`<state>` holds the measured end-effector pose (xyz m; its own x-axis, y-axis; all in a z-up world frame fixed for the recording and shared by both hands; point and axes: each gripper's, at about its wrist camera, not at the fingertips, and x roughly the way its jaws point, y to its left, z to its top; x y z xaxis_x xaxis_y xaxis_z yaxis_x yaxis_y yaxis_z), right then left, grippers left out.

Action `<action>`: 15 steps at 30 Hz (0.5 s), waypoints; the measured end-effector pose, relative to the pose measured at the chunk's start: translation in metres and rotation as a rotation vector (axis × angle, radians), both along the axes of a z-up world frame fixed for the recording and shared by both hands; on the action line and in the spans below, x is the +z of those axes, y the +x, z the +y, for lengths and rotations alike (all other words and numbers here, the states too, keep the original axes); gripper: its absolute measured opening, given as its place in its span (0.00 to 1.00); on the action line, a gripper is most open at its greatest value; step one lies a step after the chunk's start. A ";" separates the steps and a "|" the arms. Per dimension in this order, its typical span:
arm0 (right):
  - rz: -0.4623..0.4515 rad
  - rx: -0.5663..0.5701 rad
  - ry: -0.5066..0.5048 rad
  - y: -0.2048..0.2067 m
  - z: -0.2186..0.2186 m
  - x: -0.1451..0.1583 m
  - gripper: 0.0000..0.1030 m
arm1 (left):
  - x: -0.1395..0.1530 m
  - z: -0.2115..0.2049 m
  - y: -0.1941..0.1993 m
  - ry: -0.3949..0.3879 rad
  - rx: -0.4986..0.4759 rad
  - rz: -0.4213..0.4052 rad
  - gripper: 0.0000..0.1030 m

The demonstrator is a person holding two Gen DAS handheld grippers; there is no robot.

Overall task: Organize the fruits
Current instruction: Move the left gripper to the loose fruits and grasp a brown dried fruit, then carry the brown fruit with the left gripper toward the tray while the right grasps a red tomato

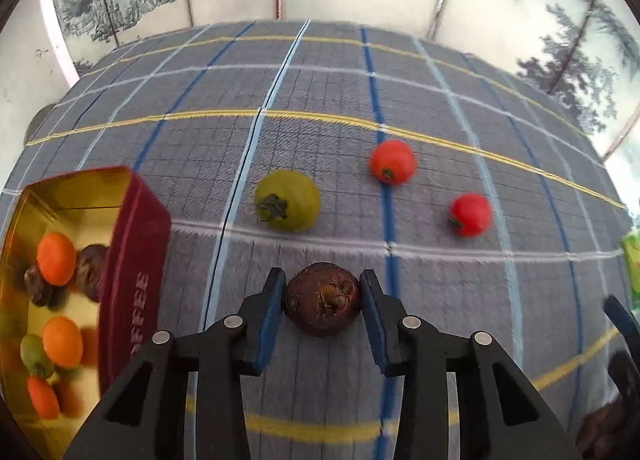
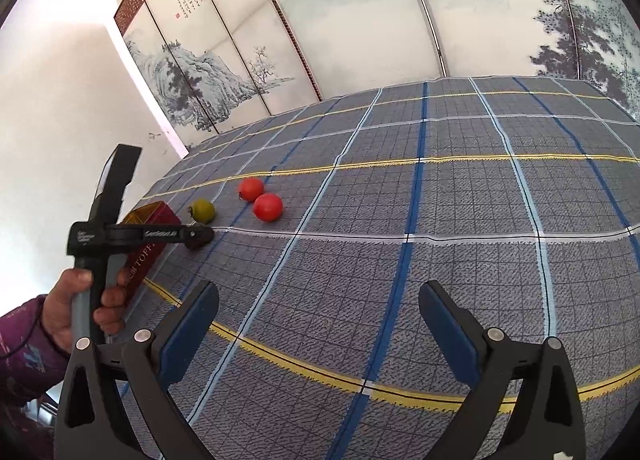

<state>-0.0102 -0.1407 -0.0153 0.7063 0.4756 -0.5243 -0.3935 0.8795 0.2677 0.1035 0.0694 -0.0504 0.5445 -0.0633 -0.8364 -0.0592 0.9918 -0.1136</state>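
Where the plaid cloth [image 1: 328, 92] covers the bench, a dark red tin [image 1: 132, 260] with a gold inside sits at the far left of the left wrist view, its open top showing. Inside the tin lie several orange fruits [image 1: 56, 258], a few dark brown ones [image 1: 90, 270] and a small green one [image 1: 34, 352], all somewhat blurred. To the right of the tin, and apart from it, the left gripper [image 1: 323, 300] has a wrinkled brown fruit [image 1: 323, 298] between its blue pads; the jaws are closed most of the way, both pads touching the fruit's sides. Whether the fruit rests on the cloth or is raised off it cannot be told. Beyond the tin and to its right a green tomato [image 1: 287, 200] lies on the cloth with its stem end facing the camera. Further right of the tin come two red tomatoes [image 1: 392, 162], the second [image 1: 471, 214] nearer the camera than the first, both apart from the green one.

In the right wrist view the tin [image 2: 148, 236] shows at the left, partly behind the left gripper, whose handle is held in the person's left hand [image 2: 76, 312]. The green tomato [image 2: 202, 210] sits just right of the tin, and the two red tomatoes [image 2: 267, 207] lie further right, close together. The right gripper [image 2: 320, 324] is well to the right of the tin, its jaws spread wide with nothing between them, only cloth below.
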 end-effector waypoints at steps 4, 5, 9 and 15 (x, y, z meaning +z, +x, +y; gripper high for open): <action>0.014 0.001 -0.042 0.001 0.007 -0.001 0.97 | 0.021 0.001 -0.028 -0.008 -0.028 -0.037 0.38; 0.019 0.013 -0.062 0.002 0.011 -0.001 0.97 | 0.025 0.001 -0.035 -0.008 -0.034 -0.044 0.38; -0.002 0.095 -0.110 0.011 0.039 0.007 0.97 | 0.042 0.005 -0.061 -0.016 -0.050 -0.067 0.38; -0.041 0.234 -0.229 0.053 0.095 0.015 0.85 | 0.058 0.014 -0.091 -0.030 -0.059 -0.087 0.38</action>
